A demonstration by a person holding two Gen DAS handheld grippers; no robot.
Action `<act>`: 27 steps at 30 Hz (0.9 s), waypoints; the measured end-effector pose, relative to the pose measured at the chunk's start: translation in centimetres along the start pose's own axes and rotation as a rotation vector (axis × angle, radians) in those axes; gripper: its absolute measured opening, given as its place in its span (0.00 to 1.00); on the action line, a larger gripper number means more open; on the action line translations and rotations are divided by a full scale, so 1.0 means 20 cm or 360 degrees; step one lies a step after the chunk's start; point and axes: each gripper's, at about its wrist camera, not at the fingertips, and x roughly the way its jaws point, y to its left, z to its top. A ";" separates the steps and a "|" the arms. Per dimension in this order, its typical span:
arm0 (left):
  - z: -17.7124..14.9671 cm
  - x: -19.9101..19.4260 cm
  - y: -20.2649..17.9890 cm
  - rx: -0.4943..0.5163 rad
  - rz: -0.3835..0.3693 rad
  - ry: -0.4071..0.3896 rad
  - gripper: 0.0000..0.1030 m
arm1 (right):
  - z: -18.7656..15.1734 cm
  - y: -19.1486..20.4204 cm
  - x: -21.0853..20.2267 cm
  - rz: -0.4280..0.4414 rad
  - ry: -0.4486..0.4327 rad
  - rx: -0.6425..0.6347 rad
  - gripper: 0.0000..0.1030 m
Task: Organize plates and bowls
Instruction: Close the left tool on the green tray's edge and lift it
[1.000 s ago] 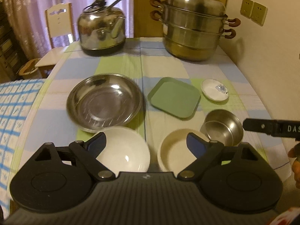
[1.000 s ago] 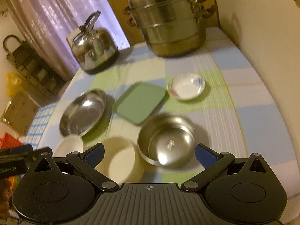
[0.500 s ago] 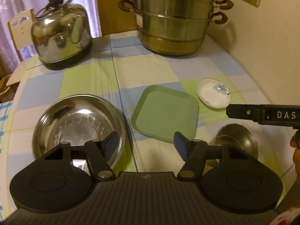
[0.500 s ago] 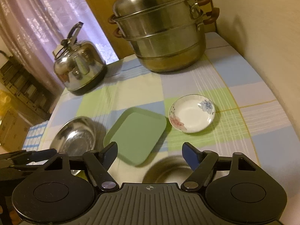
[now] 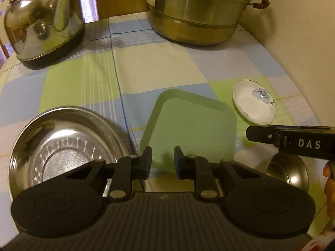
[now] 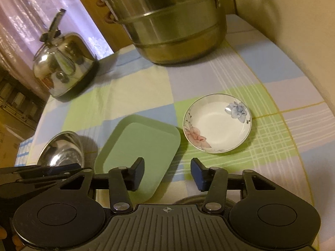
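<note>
green plate (image 5: pixel 189 129): centre frame, just beyond left gripper (image 5: pixel 162 161), jaws closing, nothing between. right gripper (image 6: pixel 167 174): jaws closing, empty; flowered dish (image 6: pixel 217 123) above, plate at left finger.

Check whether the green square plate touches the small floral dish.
Apart. The right wrist view shows a strip of tablecloth between the green square plate and the small floral dish.
</note>
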 end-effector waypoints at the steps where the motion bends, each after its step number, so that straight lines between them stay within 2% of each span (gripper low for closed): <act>1: 0.01 0.02 0.00 0.0007 0.0002 0.0006 0.19 | 0.01 0.00 0.02 -0.0006 0.0013 0.0009 0.44; 9: 0.08 0.13 0.04 0.0033 -0.0030 0.0057 0.19 | 0.07 0.00 0.15 -0.0055 0.0122 0.0067 0.38; 15: 0.12 0.18 0.07 0.0049 -0.0060 0.0090 0.19 | 0.10 0.03 0.26 -0.0112 0.0226 0.0083 0.29; 17: 0.13 0.20 0.08 0.0054 -0.0068 0.0102 0.19 | 0.10 0.03 0.28 -0.0118 0.0244 0.0086 0.22; 20: 0.14 0.23 0.10 0.0049 -0.0064 0.0117 0.19 | 0.10 0.03 0.30 -0.0145 0.0241 0.0069 0.14; 27: 0.17 0.27 0.12 0.0044 -0.0068 0.0128 0.19 | 0.13 0.04 0.34 -0.0215 0.0197 0.0034 0.12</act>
